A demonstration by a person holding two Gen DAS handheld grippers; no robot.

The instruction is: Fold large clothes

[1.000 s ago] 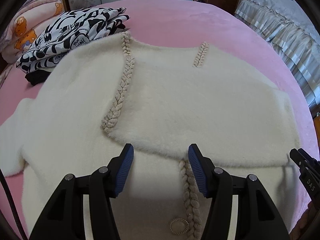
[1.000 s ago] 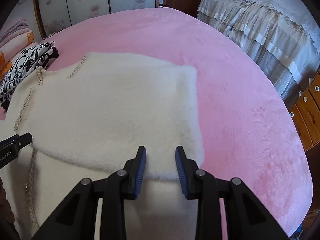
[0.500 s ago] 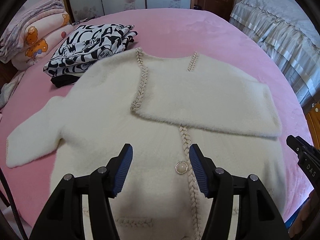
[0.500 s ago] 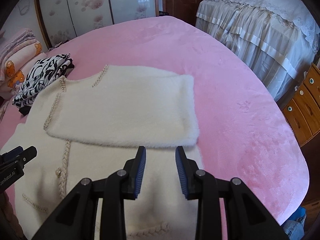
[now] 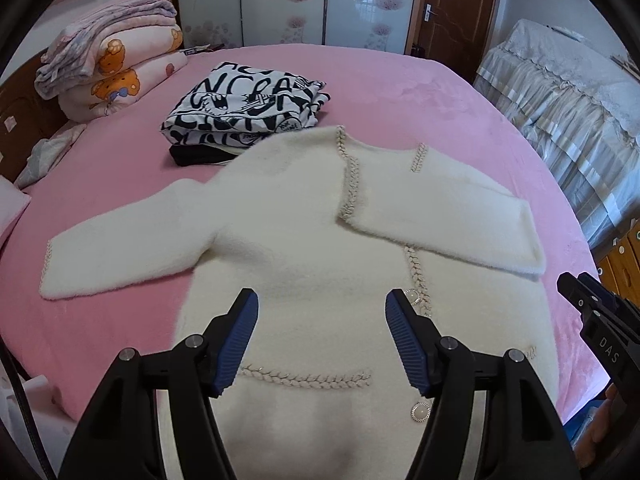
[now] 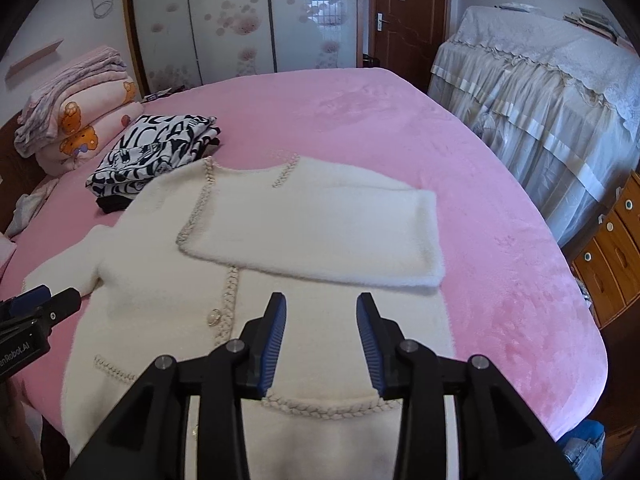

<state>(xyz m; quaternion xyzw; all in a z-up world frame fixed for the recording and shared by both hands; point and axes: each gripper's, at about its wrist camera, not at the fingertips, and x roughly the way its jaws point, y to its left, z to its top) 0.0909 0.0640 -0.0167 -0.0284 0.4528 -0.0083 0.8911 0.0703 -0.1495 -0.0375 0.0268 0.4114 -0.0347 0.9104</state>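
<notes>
Cream fluffy cardigan (image 5: 304, 240) lies flat beneath both gaping, empty tongs (image 5: 320, 336) (image 6: 321, 336).

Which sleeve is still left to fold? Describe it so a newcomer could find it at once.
Start from the pink bed and the cream cardigan spread across it. The unfolded sleeve sticks out flat onto the bed, on the side of the black-and-white folded clothes. Unlike the other sleeve, which lies folded across the chest, this one rests on bare pink bedding.

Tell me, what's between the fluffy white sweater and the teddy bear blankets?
A folded black-and-white patterned garment lies between the white cardigan and the bear-print blankets, seen in both wrist views.
</notes>
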